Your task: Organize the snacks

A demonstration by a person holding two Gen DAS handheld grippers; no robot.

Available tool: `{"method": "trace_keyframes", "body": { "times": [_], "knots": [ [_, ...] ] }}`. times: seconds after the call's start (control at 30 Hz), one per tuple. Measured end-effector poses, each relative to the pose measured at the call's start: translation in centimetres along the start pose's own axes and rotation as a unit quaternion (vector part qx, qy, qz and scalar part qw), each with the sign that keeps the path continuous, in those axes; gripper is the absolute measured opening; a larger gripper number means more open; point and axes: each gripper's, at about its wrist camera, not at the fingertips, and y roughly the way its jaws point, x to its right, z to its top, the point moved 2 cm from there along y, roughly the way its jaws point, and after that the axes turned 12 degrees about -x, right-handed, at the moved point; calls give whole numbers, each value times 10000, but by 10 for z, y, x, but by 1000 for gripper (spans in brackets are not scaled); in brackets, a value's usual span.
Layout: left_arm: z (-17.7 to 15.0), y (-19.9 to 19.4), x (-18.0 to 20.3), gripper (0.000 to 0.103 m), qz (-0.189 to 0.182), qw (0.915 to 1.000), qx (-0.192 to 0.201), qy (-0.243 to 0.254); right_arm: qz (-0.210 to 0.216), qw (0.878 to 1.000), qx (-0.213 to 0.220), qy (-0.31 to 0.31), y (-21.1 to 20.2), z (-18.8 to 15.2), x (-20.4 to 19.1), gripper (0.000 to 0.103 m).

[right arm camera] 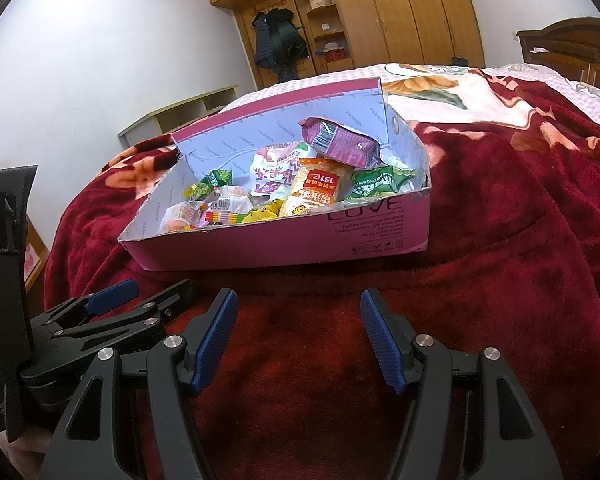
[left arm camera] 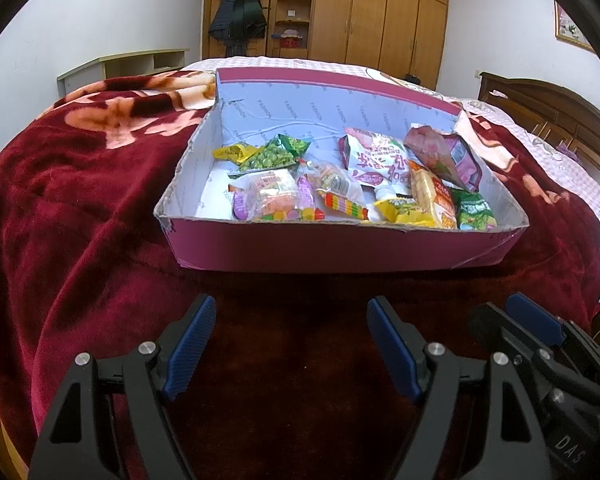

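a: crimson plush blanket with pale flowers (left arm camera: 72,208) covers the whole bed. what sits on it?

b: a shallow pink cardboard box with a pale printed lining (left arm camera: 340,246), straight ahead of both my claws, its long side running across in front of me. the snacks all lie inside it in a loose jumble; i see none out on the blanket.

a: which packets?

b: a white pouch with red lettering (left arm camera: 376,160) near the middle, a crumpled mauve foil bag (right arm camera: 342,142) leaning at the right end, a green pea packet (left arm camera: 274,154) towards the left.

a: and your claws?

b: my left gripper (left arm camera: 290,346) and right gripper (right arm camera: 298,340) both hang spread wide with nothing between the blue pads, low over the blanket, short of the box's near wall. the left one faces the box squarely; the right one is nearer the mauve bag's end.

a: sorted, then?

b: packed in the box, or waiting there to be taken out. i can't judge.
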Motion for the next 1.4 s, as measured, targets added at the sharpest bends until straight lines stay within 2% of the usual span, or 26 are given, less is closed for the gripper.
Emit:
{"method": "trace_keyframes", "body": {
  "times": [1.4],
  "knots": [
    [-4,3,0,82,2,10000,-43,18,6,10000,-17,19,1,-1,1,65]
  ]
}}
